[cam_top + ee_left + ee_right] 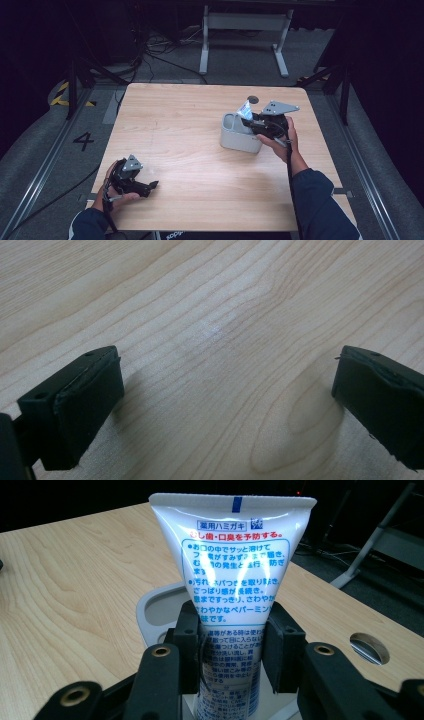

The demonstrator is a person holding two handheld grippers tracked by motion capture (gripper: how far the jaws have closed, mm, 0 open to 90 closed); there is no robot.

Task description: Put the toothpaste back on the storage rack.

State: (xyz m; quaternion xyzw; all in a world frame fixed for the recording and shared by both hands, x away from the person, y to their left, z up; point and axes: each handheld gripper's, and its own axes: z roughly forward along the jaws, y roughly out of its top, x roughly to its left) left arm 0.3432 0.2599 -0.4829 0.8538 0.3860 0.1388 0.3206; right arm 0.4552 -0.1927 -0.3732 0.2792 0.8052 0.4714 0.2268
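the right tool (251,121) pinches a white toothpaste tube (231,587) around its lower half, crimped end up, and holds it upright over the grey holder (239,133), which stands toward the far right part of the tabletop (190,150). in the right gripper view the tube's bottom end sits at or just inside the holder's (160,611) rim, though how deep it goes is hidden behind the tool, so the step in hand looks like setting the tube into the holder, or possibly drawing it out; the pictures alone do not settle which. if it is going in, the next move calls for keeping the tube upright, sinking it straight down into the compartment, then easing the pinch so the tube stands by itself without tipping. the left tool (153,184) rests well away from the holder, near the front left edge, jaws spread with only bare wood between them. a round hole (253,99) in the tabletop lies just beyond the holder. nothing lies between the tube and the holder; the holder's own rim is the one thing the tube could catch on.
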